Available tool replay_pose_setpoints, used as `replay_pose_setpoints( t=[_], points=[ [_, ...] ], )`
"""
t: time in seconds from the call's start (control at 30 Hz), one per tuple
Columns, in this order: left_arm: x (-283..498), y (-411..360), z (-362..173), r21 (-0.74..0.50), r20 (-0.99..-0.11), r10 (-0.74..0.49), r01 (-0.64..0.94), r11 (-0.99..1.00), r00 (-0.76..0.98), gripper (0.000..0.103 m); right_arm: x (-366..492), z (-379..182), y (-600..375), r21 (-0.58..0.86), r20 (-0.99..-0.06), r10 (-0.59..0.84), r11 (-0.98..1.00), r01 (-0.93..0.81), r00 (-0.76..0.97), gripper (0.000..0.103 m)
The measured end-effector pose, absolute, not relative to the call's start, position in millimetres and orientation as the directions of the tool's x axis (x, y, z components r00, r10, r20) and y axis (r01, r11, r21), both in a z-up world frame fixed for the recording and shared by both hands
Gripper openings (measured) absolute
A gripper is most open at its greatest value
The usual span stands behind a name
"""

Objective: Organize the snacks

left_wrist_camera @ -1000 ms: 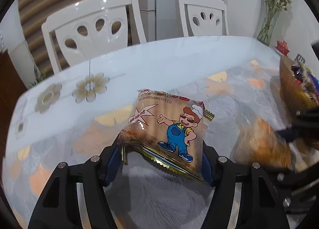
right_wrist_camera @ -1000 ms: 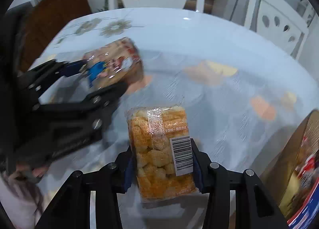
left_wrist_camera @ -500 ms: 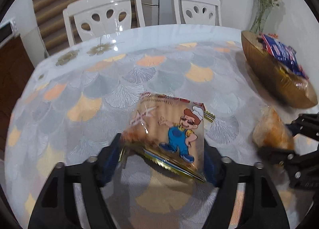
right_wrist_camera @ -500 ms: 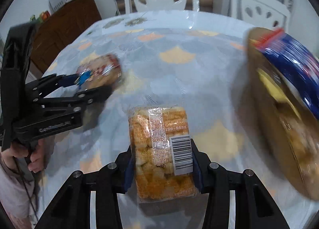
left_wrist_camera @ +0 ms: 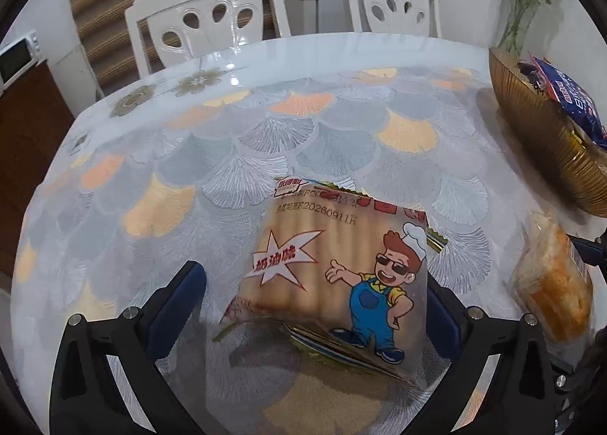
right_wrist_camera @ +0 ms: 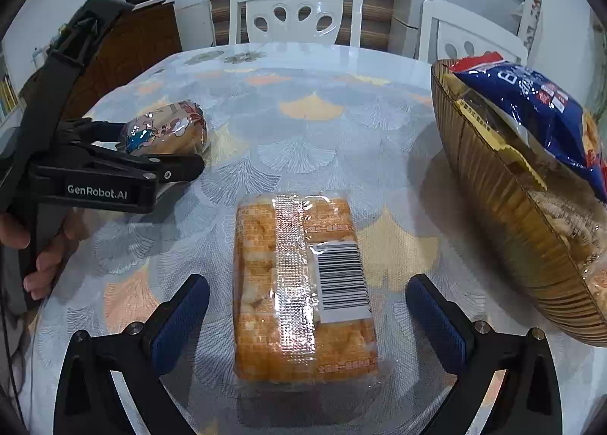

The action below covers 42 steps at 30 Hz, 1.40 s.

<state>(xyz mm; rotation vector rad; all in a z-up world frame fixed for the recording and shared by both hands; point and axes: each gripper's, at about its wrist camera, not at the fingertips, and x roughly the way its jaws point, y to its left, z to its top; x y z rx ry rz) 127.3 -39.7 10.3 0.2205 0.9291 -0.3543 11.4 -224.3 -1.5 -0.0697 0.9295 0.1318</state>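
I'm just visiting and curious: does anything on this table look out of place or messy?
Two snack packs lie loose on the tablecloth instead of in the bowl: the cartoon-chef pack and the orange cracker pack, each between opening jaws. The blue bag sticks out over the bowl's rim. Nothing looks spilled or torn.

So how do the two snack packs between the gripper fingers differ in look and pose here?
The cartoon-chef snack pack has a printed front with a chef figure and a red star; the orange snack pack is clear wrap with a barcode label. The chef pack is propped up at a tilt against one finger of the left gripper; the orange pack lies flat, clear of both fingers of the right gripper. Both sit on the tablecloth between opening fingers.
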Motion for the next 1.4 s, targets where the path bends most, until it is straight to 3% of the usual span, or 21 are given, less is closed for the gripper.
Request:
replay_pose_setpoints(
  t=[1.4],
  points=[
    [123.4,-38.4,9.4,0.022,-0.812,-0.211,0.390,0.921,0.545,0.103,11.2,-0.3,-222.5,0.000,-0.798,0.084,0.990,-0.139,0.597,0.103]
  ],
)
